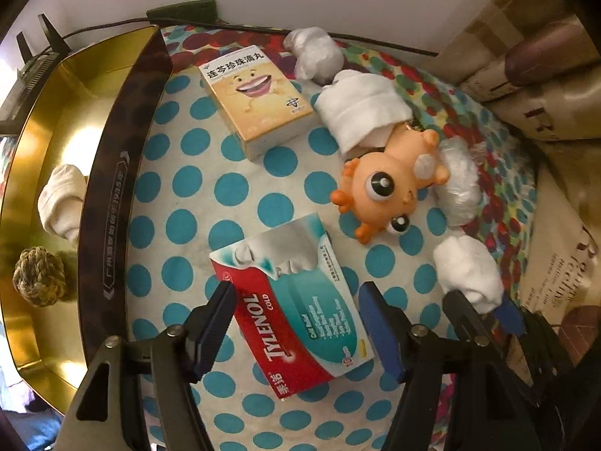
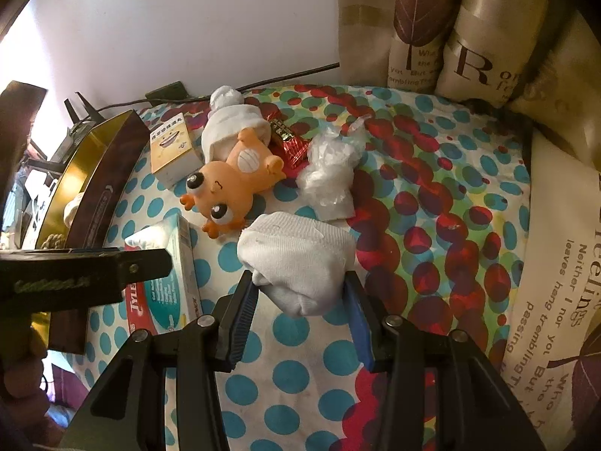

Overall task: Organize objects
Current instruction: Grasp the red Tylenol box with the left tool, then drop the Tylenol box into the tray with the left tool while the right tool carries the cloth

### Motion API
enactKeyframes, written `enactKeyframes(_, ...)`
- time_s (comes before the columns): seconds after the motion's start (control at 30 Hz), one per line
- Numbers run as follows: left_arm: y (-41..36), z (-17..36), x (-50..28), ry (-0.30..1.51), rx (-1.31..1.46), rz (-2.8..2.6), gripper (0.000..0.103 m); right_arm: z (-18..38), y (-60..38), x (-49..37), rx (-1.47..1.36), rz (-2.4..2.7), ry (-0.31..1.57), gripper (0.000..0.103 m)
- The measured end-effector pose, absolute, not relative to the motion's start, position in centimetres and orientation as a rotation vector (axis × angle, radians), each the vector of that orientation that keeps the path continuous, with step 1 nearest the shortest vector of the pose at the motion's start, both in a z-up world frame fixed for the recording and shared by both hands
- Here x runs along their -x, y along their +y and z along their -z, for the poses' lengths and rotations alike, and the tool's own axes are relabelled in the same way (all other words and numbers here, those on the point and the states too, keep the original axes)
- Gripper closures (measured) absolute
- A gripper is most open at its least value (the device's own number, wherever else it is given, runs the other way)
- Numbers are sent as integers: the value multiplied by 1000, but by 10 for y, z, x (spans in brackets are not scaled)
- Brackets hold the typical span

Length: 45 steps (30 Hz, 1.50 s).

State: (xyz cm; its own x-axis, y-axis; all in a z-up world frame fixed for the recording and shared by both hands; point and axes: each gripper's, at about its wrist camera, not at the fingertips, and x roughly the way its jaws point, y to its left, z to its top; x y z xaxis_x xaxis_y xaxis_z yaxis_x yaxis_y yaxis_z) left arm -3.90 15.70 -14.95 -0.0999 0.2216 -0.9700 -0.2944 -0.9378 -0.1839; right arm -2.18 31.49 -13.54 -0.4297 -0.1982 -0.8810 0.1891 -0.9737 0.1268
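Note:
A red and teal Tylenol box [image 1: 300, 300] lies on the dotted cloth between the open fingers of my left gripper [image 1: 295, 323]; it also shows in the right wrist view [image 2: 165, 282]. My right gripper [image 2: 300, 306] is closed around a rolled white sock [image 2: 296, 259], seen too at the right of the left wrist view [image 1: 469, 268]. An orange toy [image 1: 390, 188] lies beyond, also in the right wrist view [image 2: 229, 180]. A yellow medicine box [image 1: 259, 97] lies farther back. A gold tray [image 1: 49, 120] at the left holds a sock roll [image 1: 60, 203] and a rope ball [image 1: 37, 276].
More white sock rolls [image 1: 360, 109], a plastic bag [image 2: 330, 173] and a red candy wrapper [image 2: 289, 143] lie near the toy. Printed cushions [image 2: 469, 37] line the right and back. A black cable [image 1: 338, 41] runs along the wall.

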Motion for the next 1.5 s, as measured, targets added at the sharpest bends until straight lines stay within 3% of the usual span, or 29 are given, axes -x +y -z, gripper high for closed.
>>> enactKeyframes(0.33, 167, 152, 42, 112, 1851, -2150, 32, 133, 314, 23, -1501, 2450, -26, 60)
enactKeyframes(0.43, 154, 147, 41, 17, 1891, -2158, 32, 133, 312, 23, -1499, 2442, -26, 60)
enactKeyframes(0.63, 159, 157, 40, 133, 1943, -2133, 30, 133, 311, 23, -1498, 2442, -35, 60)
enactKeyframes(1.0, 172, 177, 47, 93, 2046, -2091, 25, 134, 310, 22, -1494, 2431, -44, 60)
enactKeyframes(1.5, 166, 161, 54, 90, 1896, -2140, 29, 135, 316, 24, -1489, 2434, -74, 60)
